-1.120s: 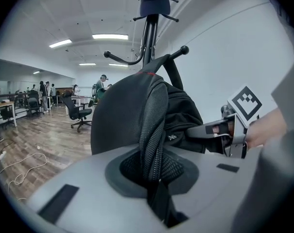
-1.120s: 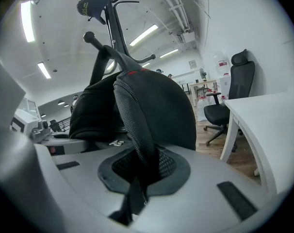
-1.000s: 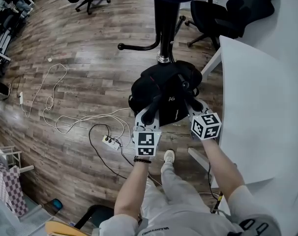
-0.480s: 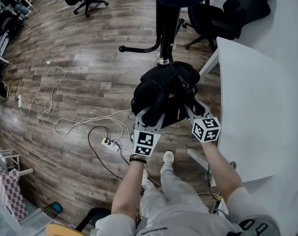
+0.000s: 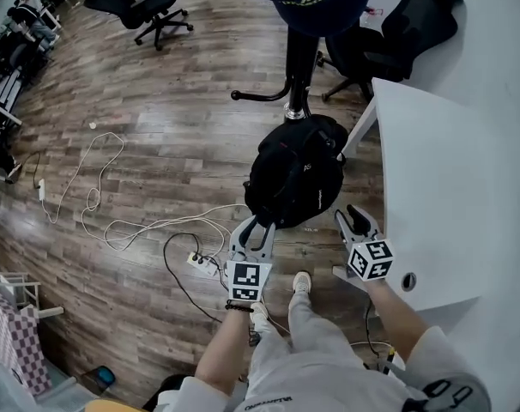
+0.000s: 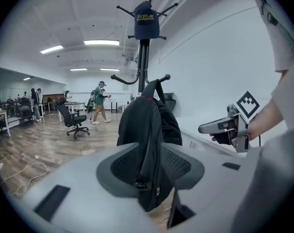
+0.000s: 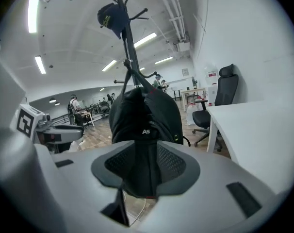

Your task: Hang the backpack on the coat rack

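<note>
Left gripper: jaws stood well apart, pads bare, nothing gripped. In the left gripper view the backpack showed through the gap, but beyond the jaws and not touching them.

Right gripper: jaws likewise wide apart and empty, short of the backpack, with no contact seen.

The black backpack hung by its top loop from a lower hook of the coat rack, against the pole, just beside the corner of the white table. A dark cap sat on top of the rack.
</note>
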The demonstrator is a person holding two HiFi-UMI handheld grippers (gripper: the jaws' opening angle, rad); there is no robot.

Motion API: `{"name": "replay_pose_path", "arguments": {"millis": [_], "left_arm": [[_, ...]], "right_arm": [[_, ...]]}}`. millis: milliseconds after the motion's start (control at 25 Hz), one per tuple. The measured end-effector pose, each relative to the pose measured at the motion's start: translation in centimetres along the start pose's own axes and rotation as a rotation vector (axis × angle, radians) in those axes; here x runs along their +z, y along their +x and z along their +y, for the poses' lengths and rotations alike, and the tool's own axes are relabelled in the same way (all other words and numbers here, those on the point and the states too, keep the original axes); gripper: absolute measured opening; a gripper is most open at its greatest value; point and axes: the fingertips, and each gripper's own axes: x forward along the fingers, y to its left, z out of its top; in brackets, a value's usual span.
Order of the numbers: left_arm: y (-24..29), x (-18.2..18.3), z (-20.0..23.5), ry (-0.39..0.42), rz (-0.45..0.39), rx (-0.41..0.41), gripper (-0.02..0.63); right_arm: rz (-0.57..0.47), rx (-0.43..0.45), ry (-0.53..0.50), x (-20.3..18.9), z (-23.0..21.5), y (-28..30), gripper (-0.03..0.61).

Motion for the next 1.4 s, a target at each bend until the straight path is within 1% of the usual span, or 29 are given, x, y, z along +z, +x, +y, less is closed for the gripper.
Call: {"name": "replay_pose_path", "arguments": {"millis": [80,200,280,400,520,600,760,840,1000,1160,1280,1400], "left_arm": [[-2.7,1.1,0.0,-0.014,-0.031,0.006,0.109],[-6.8,3.1,0.0,-0.015,-0.091,0.007,0.030],[-9.3,4.1,-0.3,-0.018,-0.124,-0.009,0.011],[-12.5,5.2,-1.1,-0.032,-0.160,-0.045,0.009],[-15.7,5.8,-1.6,-0.075,-0.188,-0.086,0.008],[-17.3,6.0,-1.6,-0.088,-0.201,-0.106,0.008],[-19.4,6.0,-2.7,-0.076,-0.188,-0.139,0.008],[-20.5,6.3,-3.5,-0.071,-0.184,-0.149,0.008],[-22.4,7.4,-5.2,-0.066,-0.200,-0.146,0.009],[-24.1,9.0,-7.1,-0.086,-0.234,-0.131,0.008],[-25.9,10.8,-9.6,-0.087,-0.263,-0.115,0.008],[-27.1,12.3,-12.6,-0.076,-0.285,-0.096,0.008]], "right_arm": [[-0.053,-0.006,0.007,1.5,1.7,-2.8,0.123],[-0.147,-0.032,0.000,4.3,4.5,-7.3,0.058],[-0.197,-0.057,-0.015,5.6,6.4,-10.2,0.044],[-0.236,-0.107,-0.021,5.9,8.8,-14.2,0.035],[-0.259,-0.154,-0.008,5.4,10.7,-18.3,0.034],[-0.270,-0.186,-0.003,5.0,11.6,-20.8,0.035],[-0.276,-0.247,0.029,3.9,11.8,-25.4,0.035],[-0.268,-0.258,0.040,3.3,11.8,-27.3,0.035],[-0.273,-0.243,0.049,2.5,12.0,-29.9,0.035],[-0.298,-0.179,0.014,2.9,12.5,-31.4,0.035],[-0.320,-0.133,-0.008,3.6,12.6,-33.4,0.035],[-0.343,-0.096,0.004,4.3,12.1,-35.6,0.035]]}}
